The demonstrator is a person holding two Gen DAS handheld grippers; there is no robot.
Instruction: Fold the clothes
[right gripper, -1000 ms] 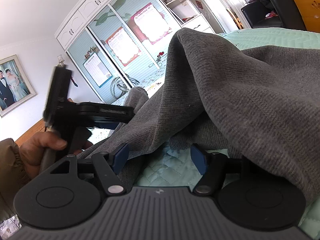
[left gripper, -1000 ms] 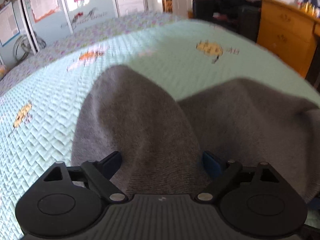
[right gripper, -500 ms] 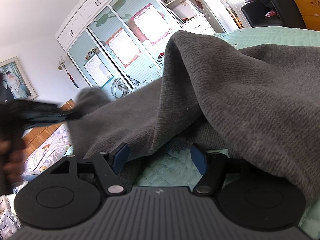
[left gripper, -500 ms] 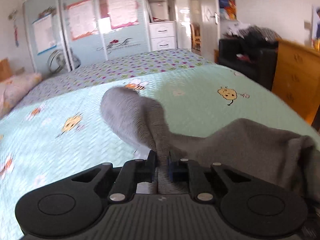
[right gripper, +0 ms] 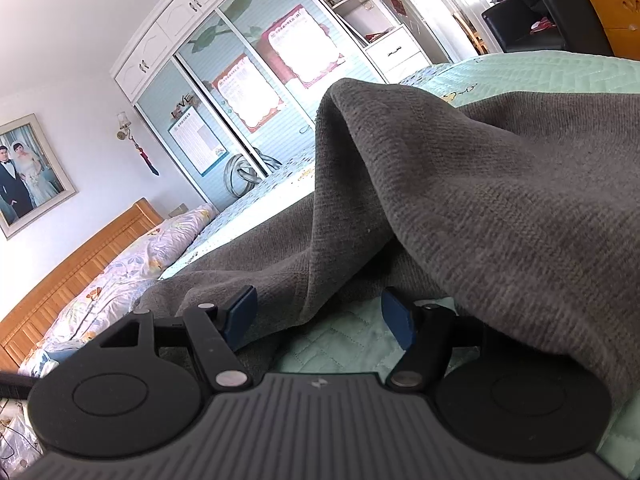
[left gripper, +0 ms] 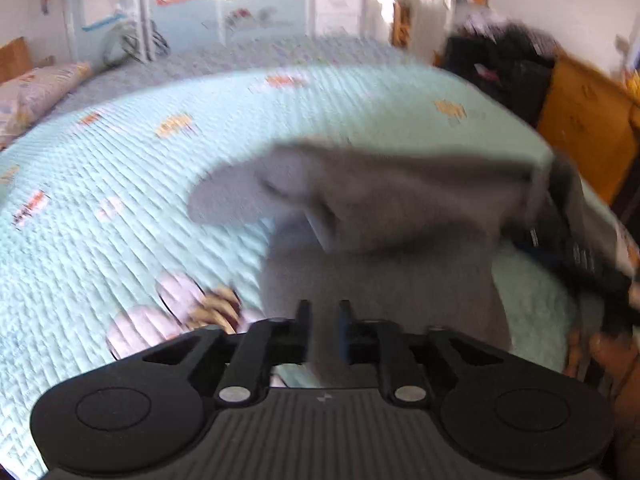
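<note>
Two grippers work one grey garment on a bed. In the left wrist view the left gripper has its fingers drawn close together with a fold of the grey cloth pinched between them; the fabric rises from the fingers and spreads away to the right, with a rounded flap reaching left over the quilt. That view is blurred, so finer detail of the cloth is hard to read. At its right edge the right gripper's dark body shows beside the cloth, near a bare hand.

In the right wrist view the right gripper stands wide open, its blue-padded fingers well apart and holding nothing. The garment lies just ahead of it: a ridge of cloth runs down between the fingers, a flatter part passes behind the left finger, and a heavy drape hangs over the right side of the gripper body. Bare quilt shows between the fingers.

Left to right around the room: a framed wedding portrait, a wooden headboard, a floral pillow, a wardrobe with sliding doors carrying posters, white drawers, a black chair and a wooden dresser.
</note>
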